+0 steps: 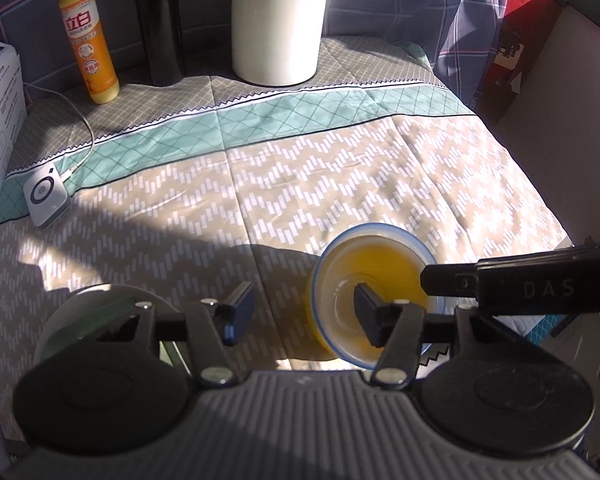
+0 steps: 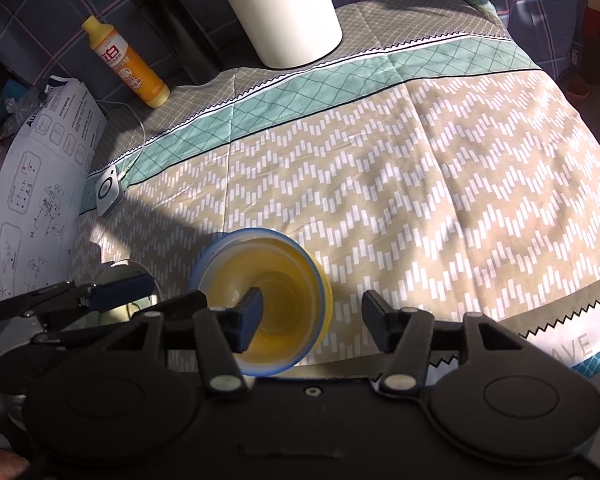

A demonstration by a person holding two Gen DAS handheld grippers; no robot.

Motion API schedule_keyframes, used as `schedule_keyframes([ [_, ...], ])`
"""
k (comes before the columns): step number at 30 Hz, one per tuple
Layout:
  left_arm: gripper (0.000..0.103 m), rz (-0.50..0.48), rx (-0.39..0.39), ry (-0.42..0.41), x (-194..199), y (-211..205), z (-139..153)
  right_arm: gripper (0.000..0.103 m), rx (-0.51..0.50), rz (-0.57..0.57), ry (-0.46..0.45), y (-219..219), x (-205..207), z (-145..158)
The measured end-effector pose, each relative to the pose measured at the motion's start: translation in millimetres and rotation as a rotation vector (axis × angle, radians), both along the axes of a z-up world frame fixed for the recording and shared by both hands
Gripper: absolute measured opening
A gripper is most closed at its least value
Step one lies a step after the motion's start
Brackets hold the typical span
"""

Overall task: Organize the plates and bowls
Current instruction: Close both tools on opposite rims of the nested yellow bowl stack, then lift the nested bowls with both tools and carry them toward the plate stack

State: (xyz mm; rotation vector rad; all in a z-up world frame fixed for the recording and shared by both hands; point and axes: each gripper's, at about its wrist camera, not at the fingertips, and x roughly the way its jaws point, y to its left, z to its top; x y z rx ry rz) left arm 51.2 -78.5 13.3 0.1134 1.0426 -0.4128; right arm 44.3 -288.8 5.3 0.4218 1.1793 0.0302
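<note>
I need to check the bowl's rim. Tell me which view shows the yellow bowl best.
The right wrist view: the yellow bowl shows nearly its whole blue rim and inside, with only one finger of the right gripper across it. In the left wrist view the bowl is partly hidden behind a finger and the other gripper's arm.

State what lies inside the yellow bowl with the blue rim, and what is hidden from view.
The yellow bowl looks empty; its bare bottom shows. One of the right gripper's fingers hangs in front of it, hiding part of its inside and near rim.
</note>
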Motion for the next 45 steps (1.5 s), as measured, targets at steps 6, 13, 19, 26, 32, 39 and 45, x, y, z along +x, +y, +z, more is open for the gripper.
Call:
schedule_keyframes([
  [6, 0.069, 0.030, -0.025, -0.019, -2, 14, 1, 0.091, 0.032, -0.042, -0.043, -10, -7, 9],
  [13, 0.072, 0.011, -0.027, -0.010, -9, 12, -12, 0.091, 0.088, -0.097, -0.035, -17, -16, -7],
  [19, 0.072, 0.010, -0.039, 0.017, -6, 4, -27, 0.090, 0.084, -0.121, -0.014, -10, -17, -28],
  [26, 0.071, -0.005, -0.038, 0.047, -1, -6, -43, 0.085, 0.106, -0.115, 0.006, -1, -11, -43],
  [32, 0.065, -0.006, -0.051, 0.076, 3, -8, -52, 0.070, 0.130, -0.101, 0.005, -1, -9, -48],
  [39, 0.043, -0.043, -0.069, 0.105, 4, -16, -59, 0.041, 0.118, -0.050, 0.002, 9, -2, -53],
  [45, 0.033, -0.042, -0.053, 0.091, 4, -18, -60, 0.036, 0.083, -0.045, 0.002, 12, 0, -55],
])
